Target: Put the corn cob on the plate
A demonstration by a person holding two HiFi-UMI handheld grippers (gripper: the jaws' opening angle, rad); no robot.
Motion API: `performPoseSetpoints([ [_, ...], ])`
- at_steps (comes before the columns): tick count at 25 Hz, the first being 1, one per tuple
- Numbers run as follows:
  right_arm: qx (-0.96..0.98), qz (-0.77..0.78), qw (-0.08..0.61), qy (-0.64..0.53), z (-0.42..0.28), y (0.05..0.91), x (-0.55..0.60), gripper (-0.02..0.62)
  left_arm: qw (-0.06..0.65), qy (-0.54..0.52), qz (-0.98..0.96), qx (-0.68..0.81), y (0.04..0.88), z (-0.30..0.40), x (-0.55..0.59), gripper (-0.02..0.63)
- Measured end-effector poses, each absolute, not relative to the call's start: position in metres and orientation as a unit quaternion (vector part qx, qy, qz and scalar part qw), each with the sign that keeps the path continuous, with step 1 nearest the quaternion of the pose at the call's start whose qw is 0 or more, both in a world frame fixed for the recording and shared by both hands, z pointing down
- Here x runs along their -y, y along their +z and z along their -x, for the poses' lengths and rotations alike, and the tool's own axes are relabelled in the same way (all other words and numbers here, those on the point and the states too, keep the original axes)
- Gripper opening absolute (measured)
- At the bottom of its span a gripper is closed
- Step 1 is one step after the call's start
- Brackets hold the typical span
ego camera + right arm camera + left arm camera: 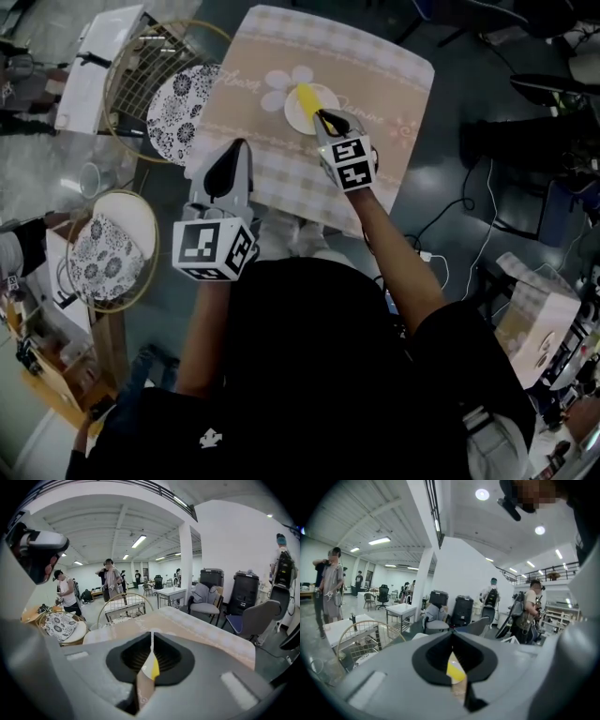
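Observation:
A yellow corn cob (306, 97) lies on a small white plate (298, 119) on the beige checked tablecloth (375, 75). My right gripper (323, 118) hangs just at the near right of the plate, its tips by the cob's near end. Its jaws are shut with nothing between them. In the right gripper view the jaws (152, 637) meet at the tip, and the cob (154, 671) shows below through the slit. My left gripper (235, 148) hovers over the table's near left edge, shut and empty. The cob (456, 671) shows far off beneath its jaws (452, 641).
A round stool with a patterned cushion (178, 112) stands left of the table by a wire rack (155, 56). A second cushioned stool (105, 258) is nearer on the left. Cables (469, 216) run over the floor at the right. People stand in the hall behind.

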State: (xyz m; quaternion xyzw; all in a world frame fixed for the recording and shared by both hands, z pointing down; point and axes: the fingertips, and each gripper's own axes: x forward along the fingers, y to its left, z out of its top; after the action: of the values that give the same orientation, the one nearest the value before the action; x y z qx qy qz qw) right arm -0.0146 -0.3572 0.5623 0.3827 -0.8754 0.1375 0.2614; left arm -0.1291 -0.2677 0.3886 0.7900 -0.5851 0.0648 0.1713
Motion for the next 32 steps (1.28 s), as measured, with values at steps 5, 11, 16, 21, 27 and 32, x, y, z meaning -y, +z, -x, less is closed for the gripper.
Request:
performPoseSetpoints([
  [5,0.888,-0.374,0.241,0.119,0.01,0.537,0.343,0.004,0.161,0.059,-0.787,0.592,0.379,0.119,0.252,0.008],
  [11,0.901,-0.364,0.213,0.101,0.003,0.506,0.328,0.003,0.148,0.062,-0.785,0.598,0.372,0.105,0.233,0.008],
  [16,0.914,-0.356,0.176,0.081,0.007,0.467,0.317,0.003,0.137,0.067,-0.783,0.603,0.367,0.099,0.218,0.009],
  [21,0.925,-0.347,0.143,0.063,0.013,0.427,0.309,0.002,0.121,0.071,-0.784,0.605,0.358,0.099,0.211,0.008],
  [27,0.933,-0.339,0.111,0.049,0.026,0.391,0.293,0.003,0.107,0.054,-0.783,0.61,0.344,0.109,0.207,0.008],
  [32,0.931,-0.35,0.099,0.041,0.033,0.374,0.284,0.002,0.096,0.021,-0.801,0.591,0.323,0.111,0.212,0.008],
])
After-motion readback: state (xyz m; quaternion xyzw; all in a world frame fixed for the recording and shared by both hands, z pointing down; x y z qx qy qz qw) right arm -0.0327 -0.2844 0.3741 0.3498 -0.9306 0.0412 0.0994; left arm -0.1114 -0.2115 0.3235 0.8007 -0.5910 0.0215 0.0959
